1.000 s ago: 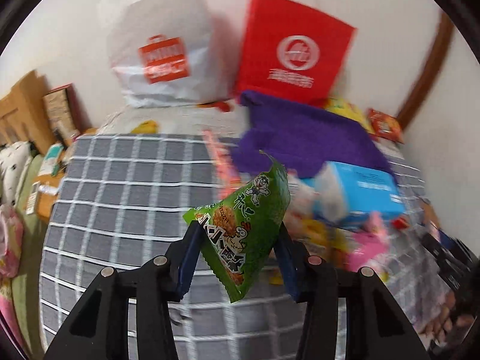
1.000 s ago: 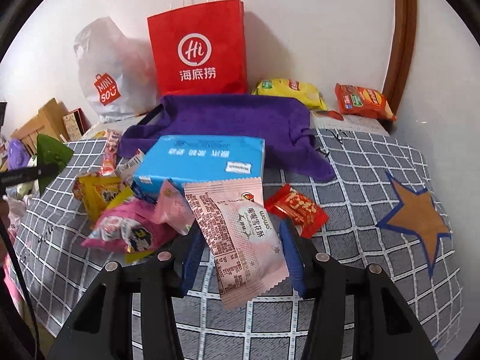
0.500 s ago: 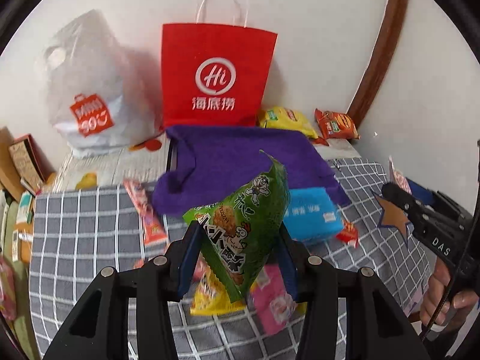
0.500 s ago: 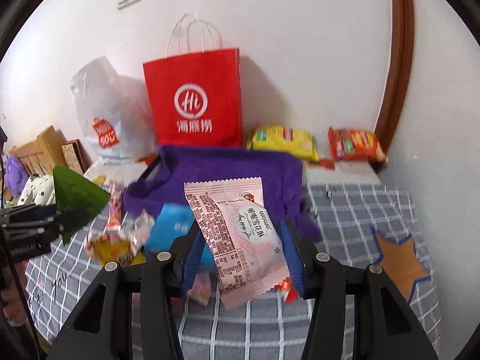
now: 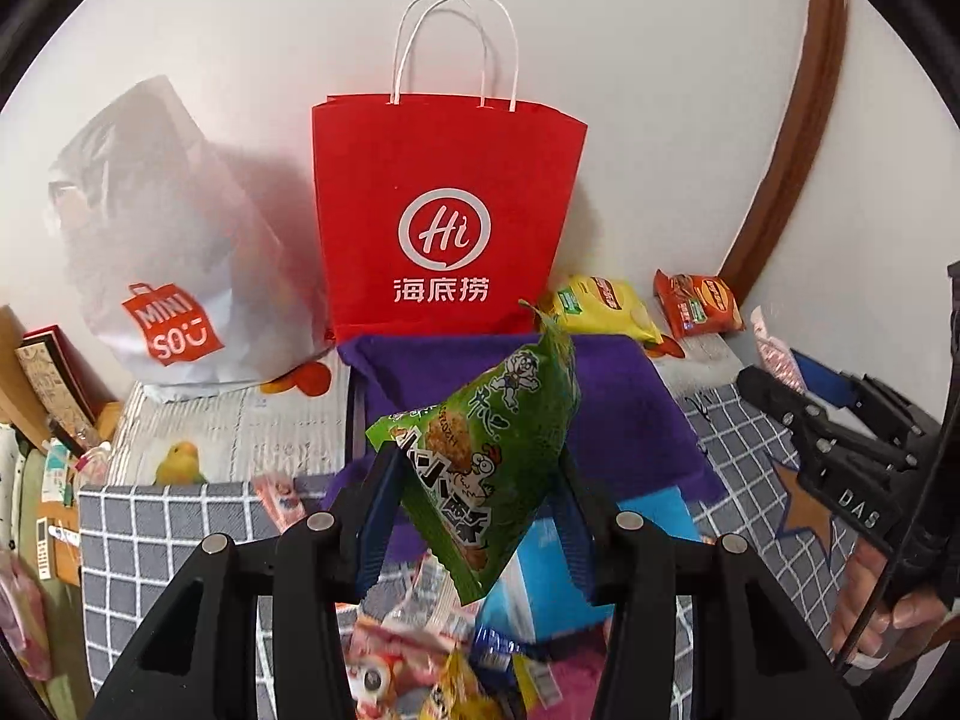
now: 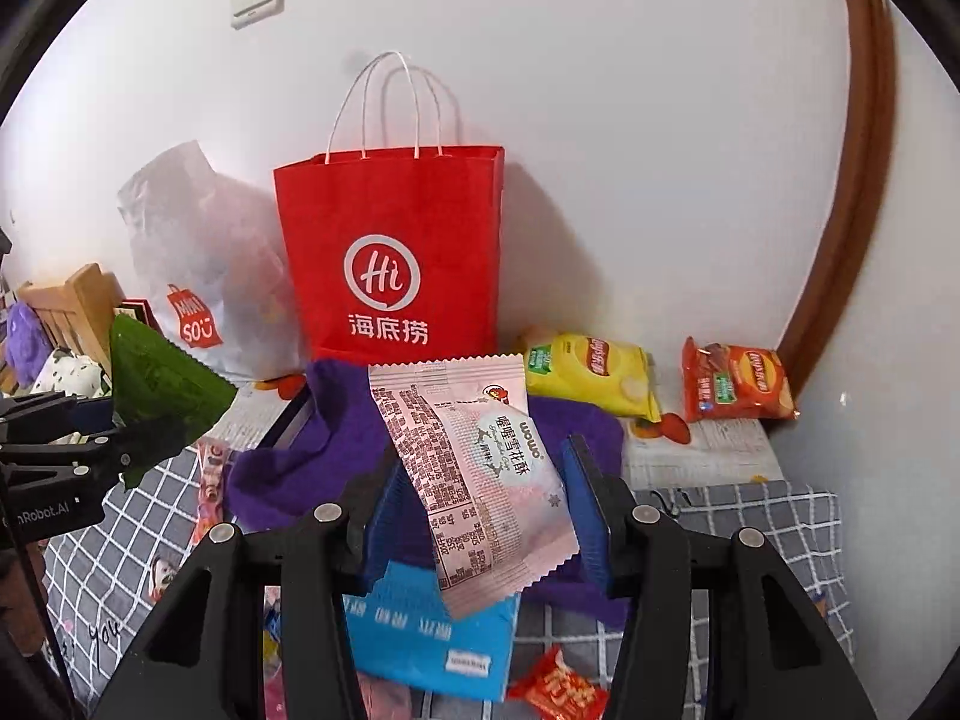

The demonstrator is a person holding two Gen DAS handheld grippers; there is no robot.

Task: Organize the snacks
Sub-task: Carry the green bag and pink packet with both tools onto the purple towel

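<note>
Green snack pkt point(image 5: 480, 468): clamped in left gripper point(image 5: 474, 516); pink snack pkt point(image 6: 480, 480): clamped in right gripper point(image 6: 480, 510); both held above purple cloth point(image 6: 288, 468)

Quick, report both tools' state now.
Left tool: closed on the green snack packet.
Right tool: closed on the pink snack packet.

Pretty clearly a home bedroom: checked bed cover point(image 6: 750, 516), shopping bags point(image 5: 444, 222) against the wall behind it, wooden headboard point(image 6: 72, 300) left.
</note>
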